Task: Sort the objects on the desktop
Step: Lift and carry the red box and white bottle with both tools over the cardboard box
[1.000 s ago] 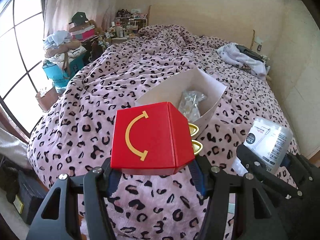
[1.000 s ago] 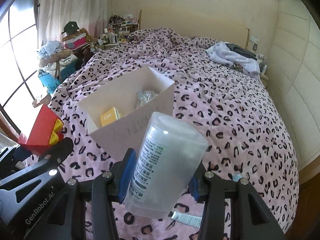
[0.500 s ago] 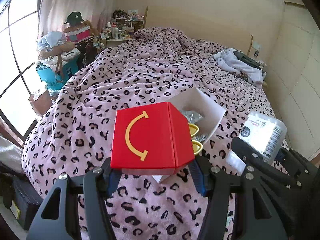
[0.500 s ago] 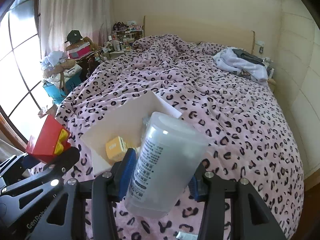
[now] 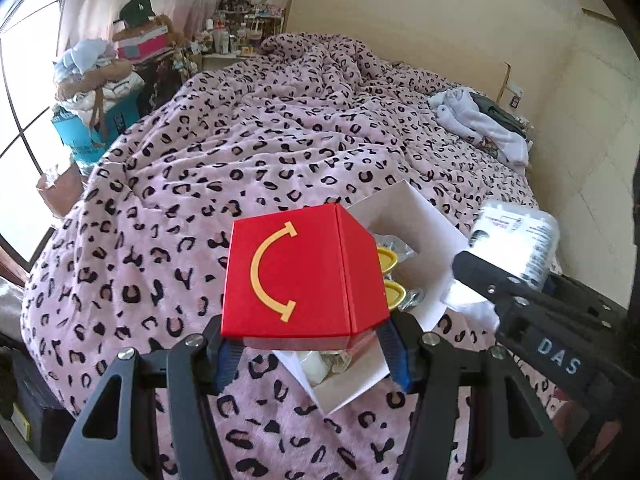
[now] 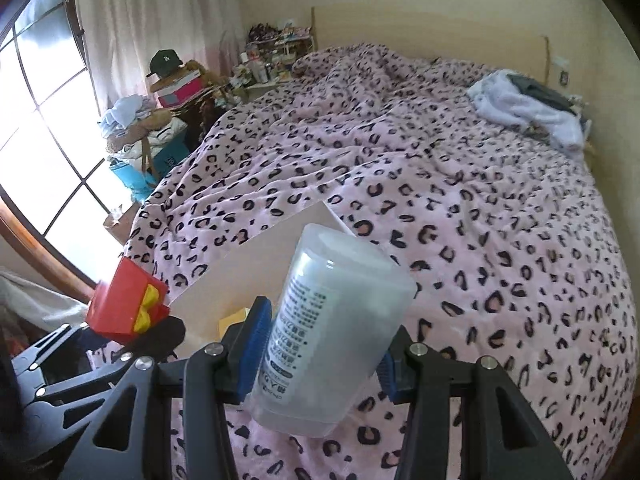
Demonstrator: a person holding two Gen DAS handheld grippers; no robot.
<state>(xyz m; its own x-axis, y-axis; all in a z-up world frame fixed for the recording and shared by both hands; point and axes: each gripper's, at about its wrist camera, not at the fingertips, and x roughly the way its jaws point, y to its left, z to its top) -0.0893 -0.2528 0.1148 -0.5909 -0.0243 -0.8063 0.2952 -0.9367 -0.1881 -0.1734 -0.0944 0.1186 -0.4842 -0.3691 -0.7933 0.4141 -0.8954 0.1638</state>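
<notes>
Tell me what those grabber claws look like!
The left gripper and right gripper are black frames with triangle-shaped holes, silver round bolts and blue ribbed pads on the fingers. White letters "DAS" mark the right one's side, seen in the left wrist view.

Two wrist fisheyes, angled down along each tool, close over shared bed point(image 5: 280, 152) and white box point(image 5: 416, 216)

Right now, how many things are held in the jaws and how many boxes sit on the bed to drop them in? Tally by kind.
Red box, held in the left gripper: 1
Clear bottle, held in the right gripper: 1
White box, open on the bedspread: 1
Total: 3
</notes>
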